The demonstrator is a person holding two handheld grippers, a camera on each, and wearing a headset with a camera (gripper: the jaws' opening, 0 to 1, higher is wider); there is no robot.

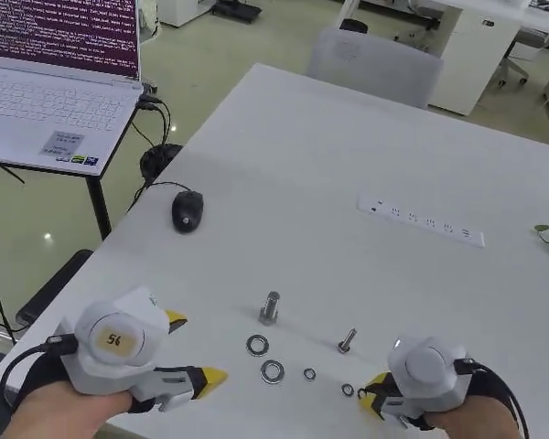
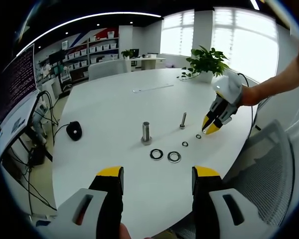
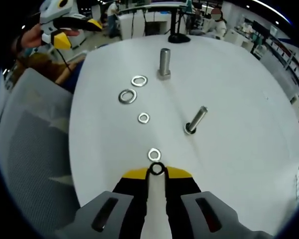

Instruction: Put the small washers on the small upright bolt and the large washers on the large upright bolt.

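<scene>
Washers lie flat on the white table (image 1: 348, 137), close to its near edge. Two large washers (image 1: 257, 345) are side by side, just near of the large bolt (image 1: 270, 308), which stands upright. Two small washers (image 1: 309, 374) lie to the right of them, near of the small bolt (image 1: 347, 341), which stands too. The right gripper (image 1: 375, 393) is low over the table at the near right, just beside the rightmost of these. Its fingers (image 3: 134, 174) are almost closed, and one more small washer (image 3: 157, 169) sits between their yellow tips, it seems pinched there. The left gripper (image 1: 194, 349) is at the near left, apart from the washers. Its fingers (image 2: 109, 174) are wide open and hold nothing. A mouse (image 1: 187, 211) lies far left on the table.
</scene>
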